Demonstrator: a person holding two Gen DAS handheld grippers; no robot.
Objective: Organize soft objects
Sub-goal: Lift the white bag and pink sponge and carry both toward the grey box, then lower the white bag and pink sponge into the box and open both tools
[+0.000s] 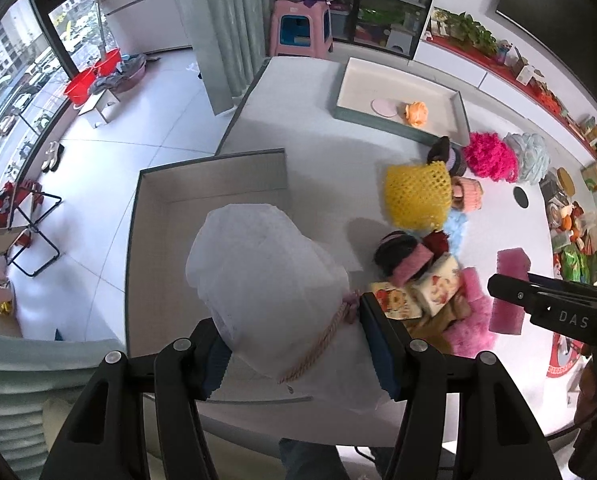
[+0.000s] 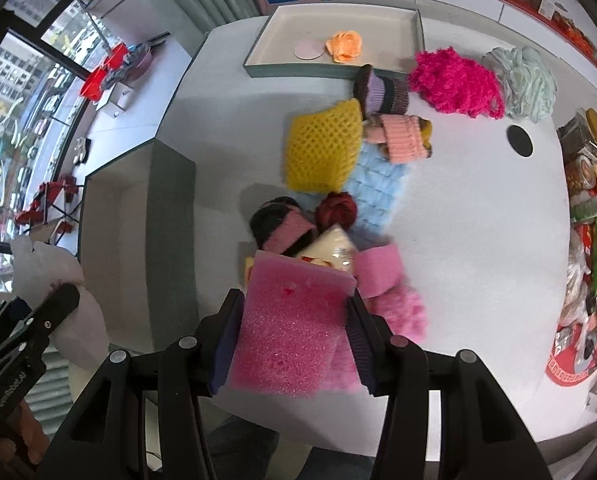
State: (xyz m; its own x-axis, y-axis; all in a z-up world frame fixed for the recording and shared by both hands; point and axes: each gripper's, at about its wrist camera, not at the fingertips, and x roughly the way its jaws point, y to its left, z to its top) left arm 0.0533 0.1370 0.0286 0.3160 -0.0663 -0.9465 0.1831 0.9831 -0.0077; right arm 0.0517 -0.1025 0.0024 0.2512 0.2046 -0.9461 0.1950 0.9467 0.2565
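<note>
Tabletop, white and rounded at its edge, fills a tiled room with tall windows and one pink plastic stool. Two shallow grey-rimmed boxes sit on it: a far grey-rimmed box holding one orange fabric flower and one pale pink round pad, and a near grey-rimmed box below the left gripper. Its fingers pinch one white mesh drawstring bag at the pink-corded neck, bag body pointing away over that box. The right gripper clamps one pink foam sponge slab, long axis running forward, above the mixed pile of soft things mid-table.
</note>
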